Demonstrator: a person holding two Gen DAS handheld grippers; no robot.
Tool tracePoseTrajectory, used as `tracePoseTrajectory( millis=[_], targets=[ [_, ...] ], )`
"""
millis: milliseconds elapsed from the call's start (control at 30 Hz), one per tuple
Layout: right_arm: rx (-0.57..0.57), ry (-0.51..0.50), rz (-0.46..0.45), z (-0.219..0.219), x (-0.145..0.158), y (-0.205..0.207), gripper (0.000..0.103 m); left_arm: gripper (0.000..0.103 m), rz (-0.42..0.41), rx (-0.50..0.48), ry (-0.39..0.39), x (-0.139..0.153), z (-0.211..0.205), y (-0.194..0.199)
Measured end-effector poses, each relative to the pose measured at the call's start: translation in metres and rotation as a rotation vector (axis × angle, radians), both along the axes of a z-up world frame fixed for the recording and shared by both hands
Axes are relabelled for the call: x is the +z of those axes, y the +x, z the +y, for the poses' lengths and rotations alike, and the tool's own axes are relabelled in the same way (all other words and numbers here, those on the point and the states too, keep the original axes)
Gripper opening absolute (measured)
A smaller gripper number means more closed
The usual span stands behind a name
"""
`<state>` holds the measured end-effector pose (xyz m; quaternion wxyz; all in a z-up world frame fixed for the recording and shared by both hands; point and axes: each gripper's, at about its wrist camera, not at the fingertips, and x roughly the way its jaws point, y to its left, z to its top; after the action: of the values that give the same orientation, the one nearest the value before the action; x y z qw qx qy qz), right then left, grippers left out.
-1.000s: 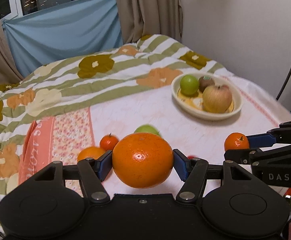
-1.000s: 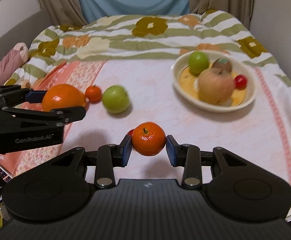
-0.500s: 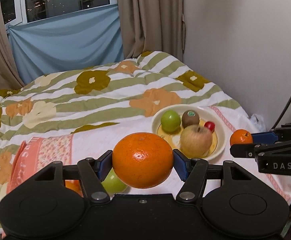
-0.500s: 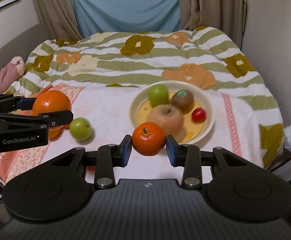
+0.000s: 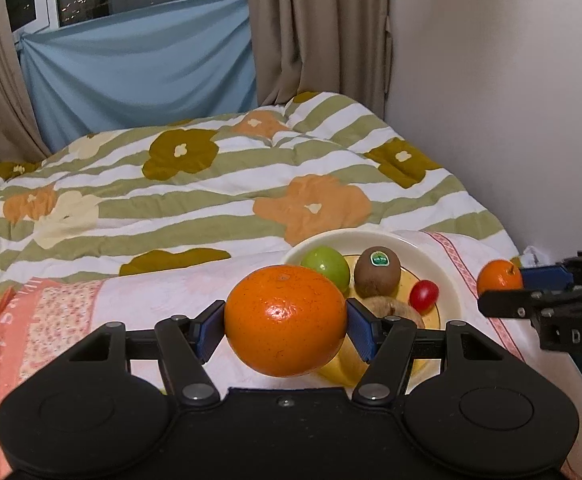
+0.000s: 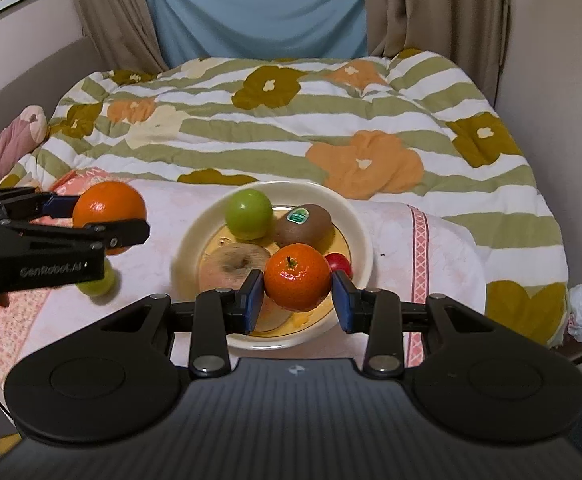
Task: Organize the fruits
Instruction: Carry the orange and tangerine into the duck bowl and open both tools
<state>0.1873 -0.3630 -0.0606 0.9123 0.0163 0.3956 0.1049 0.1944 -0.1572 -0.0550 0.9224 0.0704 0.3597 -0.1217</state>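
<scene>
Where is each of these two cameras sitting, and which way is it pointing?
Left wrist: on the left gripper, looking forward over its large orange to the bowl; the right gripper enters at right.
Right wrist: on the right gripper, over its mandarin, above the bowl; the left gripper enters at left.
Shared: bowl, kiwi, floral quilt.

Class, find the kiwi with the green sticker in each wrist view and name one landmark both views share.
Left wrist view: the kiwi lies in the bowl, right of centre, just above the held large orange.
Right wrist view: centre, in the bowl, above the held small orange.
Shared landmark: the green apple left of the kiwi.
</scene>
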Motion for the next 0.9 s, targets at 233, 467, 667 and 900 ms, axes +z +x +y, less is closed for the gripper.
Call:
tracePoseTrajectory(
  millis=[233,467,667,900],
  targets=[
    [0.026,0.020,0.043,-0.011,-0.020,0.024,0.052,0.067,0.052,0.016,0.029,-0.026,-0.017,0.032],
    [0.033,0.050,0.062,-0.015,-0.033,0.038,0.052,0.067,0.085,0.028,0.059,-0.045,-0.024,0.052],
    [0.034,0.055,0.076,-0.017,-0.041,0.042,0.052,0.068,0.114,0.036,0.056,-0.055,-0.028,0.061],
    [0.030,0.051,0.072,-0.017,-0.039,0.040,0.052,0.100,0.059,0.040,0.047,-0.042,-0.026,0.054]
  ],
)
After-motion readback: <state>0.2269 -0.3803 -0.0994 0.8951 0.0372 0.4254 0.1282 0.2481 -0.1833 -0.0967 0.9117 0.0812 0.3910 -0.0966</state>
